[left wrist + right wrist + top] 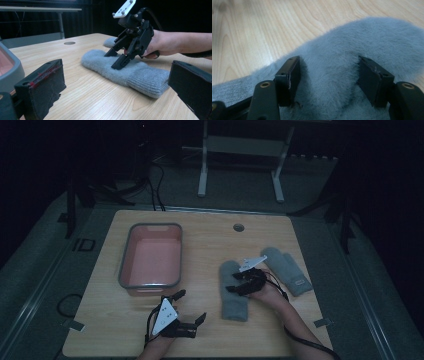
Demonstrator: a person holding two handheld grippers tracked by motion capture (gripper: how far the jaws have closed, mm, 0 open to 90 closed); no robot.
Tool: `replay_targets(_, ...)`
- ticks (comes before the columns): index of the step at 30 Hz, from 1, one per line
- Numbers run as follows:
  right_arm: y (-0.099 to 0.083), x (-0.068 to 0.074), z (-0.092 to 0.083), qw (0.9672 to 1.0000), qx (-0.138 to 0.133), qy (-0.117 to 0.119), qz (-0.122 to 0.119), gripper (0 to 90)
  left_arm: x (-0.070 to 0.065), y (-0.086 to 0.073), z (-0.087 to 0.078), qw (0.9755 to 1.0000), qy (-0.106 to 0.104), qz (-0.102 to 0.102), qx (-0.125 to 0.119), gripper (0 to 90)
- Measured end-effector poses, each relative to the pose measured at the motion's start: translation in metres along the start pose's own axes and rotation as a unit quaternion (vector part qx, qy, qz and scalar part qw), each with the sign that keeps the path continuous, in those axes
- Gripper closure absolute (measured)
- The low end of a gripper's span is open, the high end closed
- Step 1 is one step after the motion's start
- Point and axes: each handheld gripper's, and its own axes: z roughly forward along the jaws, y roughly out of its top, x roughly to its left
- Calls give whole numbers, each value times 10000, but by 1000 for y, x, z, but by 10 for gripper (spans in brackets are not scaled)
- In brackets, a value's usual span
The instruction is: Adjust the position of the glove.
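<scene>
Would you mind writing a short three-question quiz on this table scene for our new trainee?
1. True or false: the right gripper is down on the nearer grey mitten with its jaws apart.
2. How many grey mittens lie on the table?
3. Which is right? A: the pink tub holds a mitten. B: the left gripper stands open over bare wood. C: the farther mitten lies in the tub.

Key: 1 true; 2 two; 3 B.

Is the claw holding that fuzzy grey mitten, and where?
Not yet: the right gripper stands open, its tips pressed down on the middle of the near mitten. The left gripper holds nothing.
</scene>
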Motion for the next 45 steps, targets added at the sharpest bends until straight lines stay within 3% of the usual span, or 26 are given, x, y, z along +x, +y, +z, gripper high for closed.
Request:
replay_targets(3,-1,-1,1,10000,-45,0,-6,327,0,0,0,10000,4,20,22,11)
replay_targets(8,0,3,1,9993,23,-187,-321,306,0,-1,-1,10000,-16,8,39,11)
replay_targets(14,4,7,-10,9991,-195,-312,-196,265,0,-1,-1,10000,-29,3,48,11)
replay_targets(16,6,6,-21,9989,-319,-340,-60,265,0,-1,-1,10000,-30,-9,57,11)
replay_targets(20,6,-1,-52,9956,-593,-696,194,300,0,-1,0,10000,-45,14,68,11)
replay_targets(21,6,-1,-52,9956,-593,-696,194,300,0,-1,0,10000,-45,14,68,11)
replay_targets(22,4,-3,-61,9944,-715,-745,233,326,-1,-1,0,10000,-52,11,66,11)
replay_targets(23,-3,-8,-82,9907,-909,-925,407,362,-1,-1,1,10000,-51,4,72,11)
replay_targets(27,-18,-19,-115,9835,-1065,-1345,571,454,-1,-1,1,10000,-50,-4,86,11)
replay_targets(31,-37,-37,-136,9773,-946,-1697,843,461,-1,-1,2,9999,-54,-3,87,11)
replay_targets(36,-59,-62,-141,9684,-609,-2052,1279,430,-1,0,2,9999,-73,-7,86,11)
replay_targets(41,-74,-82,-130,9654,-285,-2212,1347,405,-1,0,2,9999,-80,18,87,11)
replay_targets(45,-80,-92,-114,9652,-40,-2192,1423,435,-1,0,3,9999,-97,21,108,11)
